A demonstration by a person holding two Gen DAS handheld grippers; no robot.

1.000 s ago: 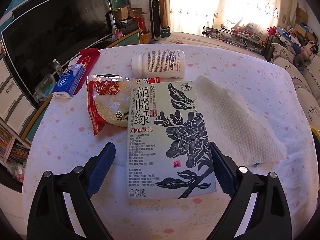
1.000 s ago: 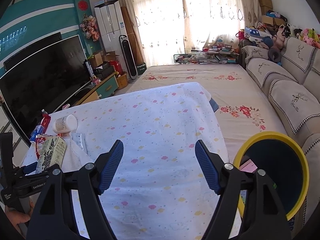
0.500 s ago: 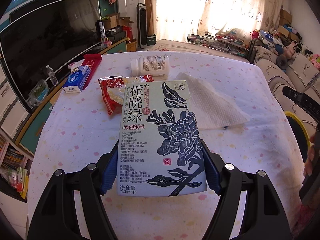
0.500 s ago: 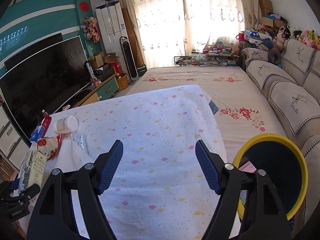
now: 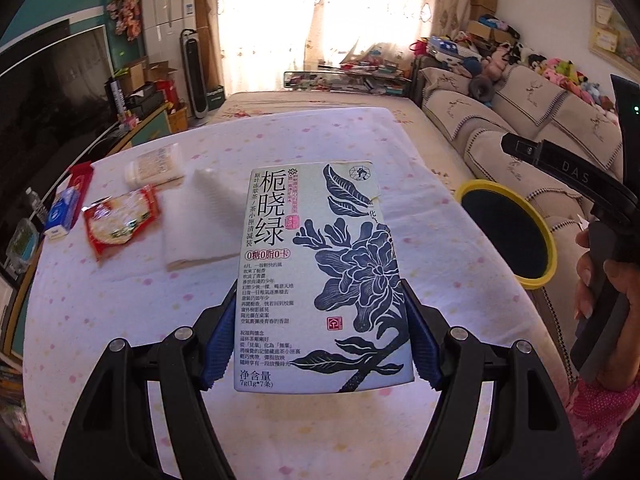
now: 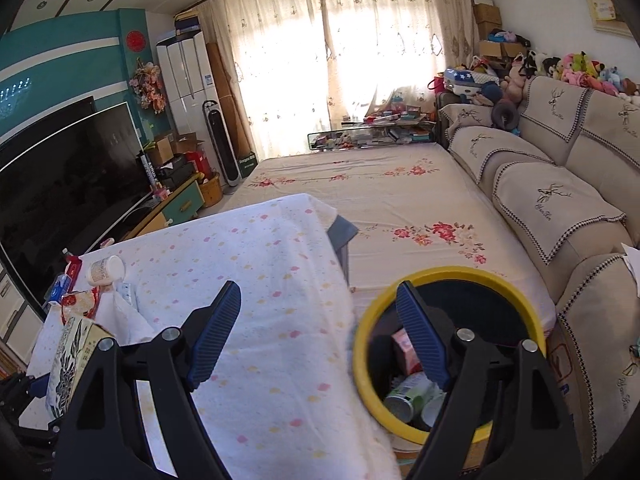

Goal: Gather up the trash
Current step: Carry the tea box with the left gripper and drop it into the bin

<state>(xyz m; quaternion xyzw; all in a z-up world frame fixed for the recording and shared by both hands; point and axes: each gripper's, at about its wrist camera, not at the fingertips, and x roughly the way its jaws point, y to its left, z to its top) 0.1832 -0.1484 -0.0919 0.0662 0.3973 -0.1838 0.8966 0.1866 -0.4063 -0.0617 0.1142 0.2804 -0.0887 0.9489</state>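
Note:
My left gripper [image 5: 319, 298] is shut on a pale tea box [image 5: 320, 264] printed with a dark blue flower. It holds the box by its long sides, lifted above the dotted tablecloth [image 5: 120, 320]. The same box [image 6: 72, 344] shows at the lower left of the right wrist view. My right gripper [image 6: 318, 292] hangs over the table's right edge. Its jaws are opening with nothing between them, and its right finger [image 6: 420, 340] lies over the yellow-rimmed bin [image 6: 452, 272]. The bin [image 5: 548, 236] stands beside the table and holds a can and cartons.
On the table's left lie a paper towel [image 5: 200, 216], a red snack wrapper [image 5: 120, 222], a white bottle [image 5: 154, 164], a blue tissue packet [image 5: 64, 210] and a red packet [image 5: 82, 178]. A hand [image 5: 600, 276] holds the other gripper's handle at the right. A sofa [image 6: 560, 208] runs behind the bin.
My left gripper closed on the tea box, lifted it off the table and swung right, bringing the bin into view. My right gripper moved right, over the bin's rim.

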